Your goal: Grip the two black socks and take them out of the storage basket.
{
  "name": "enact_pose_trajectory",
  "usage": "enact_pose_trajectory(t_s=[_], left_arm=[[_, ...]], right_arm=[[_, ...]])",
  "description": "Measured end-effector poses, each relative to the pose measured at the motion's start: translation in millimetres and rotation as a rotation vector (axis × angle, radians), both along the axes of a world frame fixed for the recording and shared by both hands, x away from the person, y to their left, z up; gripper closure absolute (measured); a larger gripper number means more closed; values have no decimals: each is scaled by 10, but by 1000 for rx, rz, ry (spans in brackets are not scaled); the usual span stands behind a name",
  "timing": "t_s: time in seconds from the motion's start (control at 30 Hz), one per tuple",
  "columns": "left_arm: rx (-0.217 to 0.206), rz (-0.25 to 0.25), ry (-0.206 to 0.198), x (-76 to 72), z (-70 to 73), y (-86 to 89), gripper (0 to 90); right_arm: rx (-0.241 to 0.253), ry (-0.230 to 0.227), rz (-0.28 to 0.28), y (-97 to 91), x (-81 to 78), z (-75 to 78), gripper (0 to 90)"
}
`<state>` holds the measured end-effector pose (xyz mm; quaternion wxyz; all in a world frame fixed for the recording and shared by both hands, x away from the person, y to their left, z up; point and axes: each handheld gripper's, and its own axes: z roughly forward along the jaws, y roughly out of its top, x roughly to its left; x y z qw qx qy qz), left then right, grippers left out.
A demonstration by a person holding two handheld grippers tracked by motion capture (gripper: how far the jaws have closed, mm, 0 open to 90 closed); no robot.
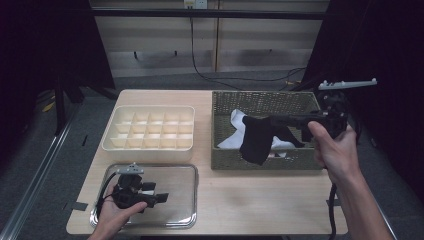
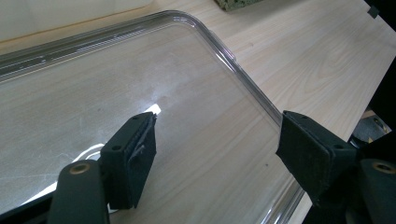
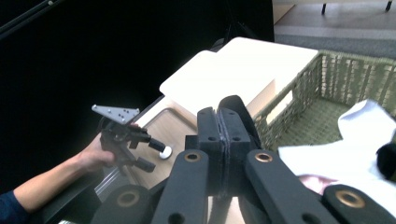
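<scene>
Where pinched, limp black sock (image 1: 257,140)

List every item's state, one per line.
Right gripper: shut on black sock, lifted over basket.
Left gripper: open, empty, over tray.
Basket: holds white cloth.
Organizer: compartments empty.

no readable text, labels or numbers anywhere

Cream divider box (image 1: 149,129), clear tray (image 1: 185,200).
</scene>
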<state>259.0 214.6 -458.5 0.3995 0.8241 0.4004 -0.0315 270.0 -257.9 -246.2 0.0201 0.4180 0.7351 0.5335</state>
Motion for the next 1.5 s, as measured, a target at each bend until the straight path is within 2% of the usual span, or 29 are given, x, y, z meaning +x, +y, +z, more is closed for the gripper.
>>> enact_pose_trajectory(t_s=[0.07,0.17,0.3,0.33,0.43,0.47,0.5,0.57,0.63,0.67,0.7,0.9,1.1,1.17,1.2,1.3,1.33,1.37,1.43,1.5], left_arm=[[2,-1,1,1,2,2,280],[0,1,0,1,-1,-1,280],[0,-8,2,-2,3,-10,280],[0,-8,2,-2,3,-10,280],[0,4,0,-3,7,-7,280],[0,4,0,-3,7,-7,281],[0,4,-1,-6,8,0,281],[1,7,1,-4,5,-1,281],[0,3,1,-3,3,-6,281],[0,3,1,-3,3,-6,281],[2,-5,0,-4,4,-6,281],[3,-8,0,-5,6,-8,281],[0,-8,0,-8,5,-9,281],[2,-6,-1,-11,6,-2,281],[2,-5,-2,-11,5,-1,281],[2,-5,0,-10,5,0,281],[2,-5,0,-10,5,0,281],[3,-5,1,-10,3,-1,281],[7,-8,0,-11,1,-9,281],[6,-16,3,-20,0,-30,281]], right_arm=[[4,5,3,2,-23,-32,892],[16,9,13,19,-140,-150,893],[11,29,28,83,-236,-305,892],[11,29,28,83,-236,-305,892],[25,58,41,117,-279,-507,892],[25,58,41,117,-279,-507,892],[33,76,38,124,-302,-634,892],[50,94,41,126,-323,-762,892],[63,112,38,135,-350,-864,892],[63,112,38,135,-350,-864,892],[75,118,38,144,-380,-944,892],[95,126,45,252,-465,-1082,892],[96,135,80,433,-528,-1195,892],[73,149,57,480,-544,-1333,892],[84,161,43,470,-543,-1392,892],[63,189,5,428,-552,-1590,892],[63,189,5,428,-552,-1590,892],[62,216,-24,348,-570,-1702,892],[51,230,-50,272,-586,-1757,892],[60,251,-76,191,-609,-1818,892]])
